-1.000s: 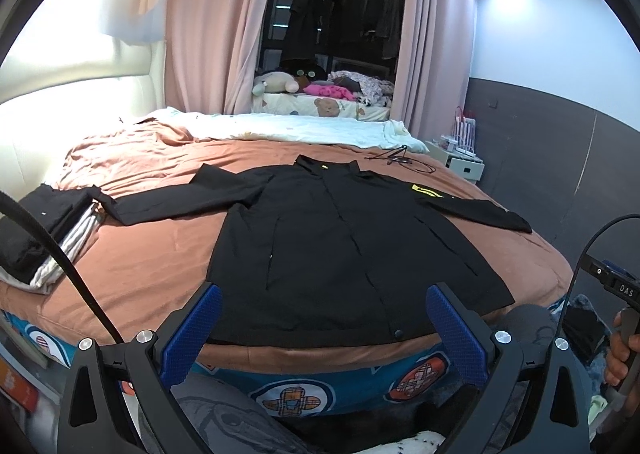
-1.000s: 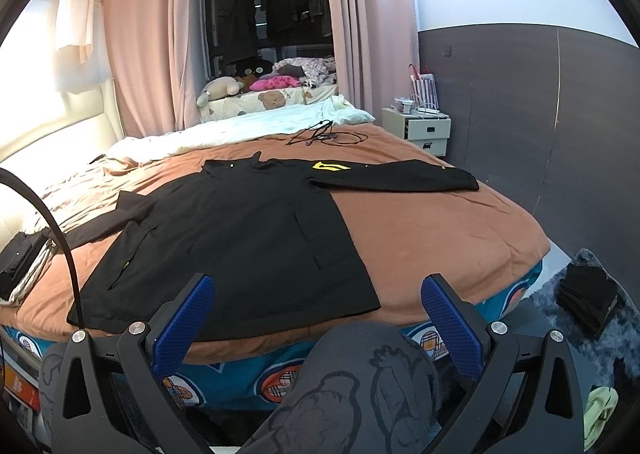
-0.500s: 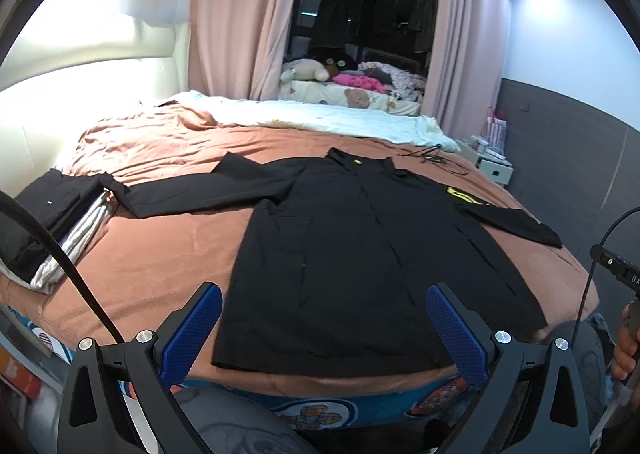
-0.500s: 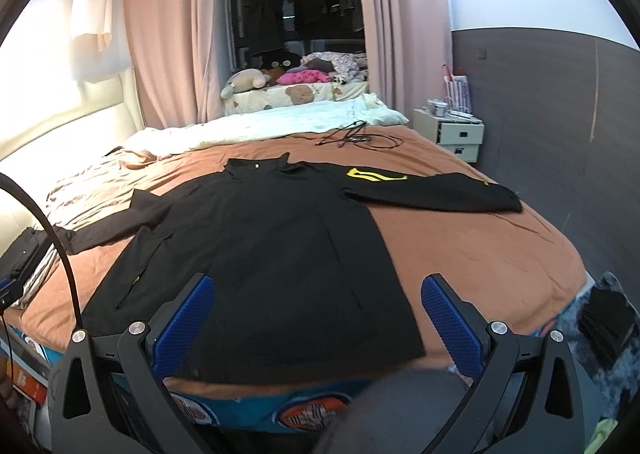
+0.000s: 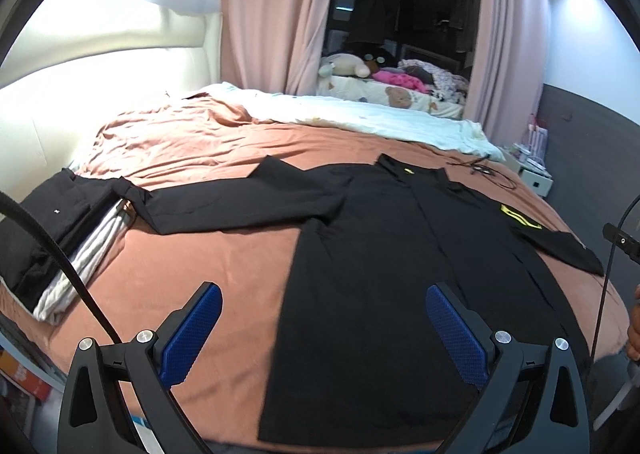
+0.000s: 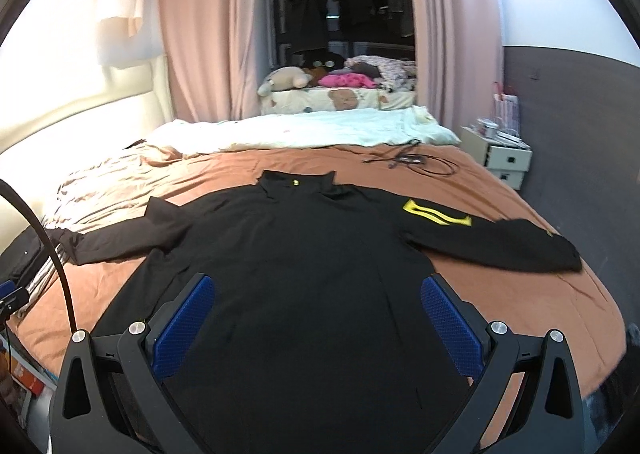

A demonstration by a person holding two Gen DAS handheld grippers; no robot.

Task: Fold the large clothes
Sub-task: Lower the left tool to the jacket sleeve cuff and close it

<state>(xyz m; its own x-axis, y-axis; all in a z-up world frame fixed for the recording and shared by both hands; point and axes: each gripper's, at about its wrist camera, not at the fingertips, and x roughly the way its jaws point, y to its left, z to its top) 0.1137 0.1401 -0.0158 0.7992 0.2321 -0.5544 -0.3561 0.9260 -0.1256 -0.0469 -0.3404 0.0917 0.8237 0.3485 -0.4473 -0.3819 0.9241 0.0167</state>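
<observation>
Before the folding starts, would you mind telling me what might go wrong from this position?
1. The black jacket's hem lies at the bed's near edge, so a pull toward us may drag it off.
2. Its left sleeve tip rests against the folded clothes stack; lifting that sleeve could disturb the stack.
3. Both the left claw and right claw are open and empty; a shallow pinch might slip off the cloth.

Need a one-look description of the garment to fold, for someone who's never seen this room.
Find the big bed with the brown sheet. Spread flat across its near half lies a black jacket, collar toward the white duvet, both sleeves stretched out sideways. The yellow mark near one shoulder sets it apart from the folded stack of dark and white clothes at the bed's left edge.
</observation>
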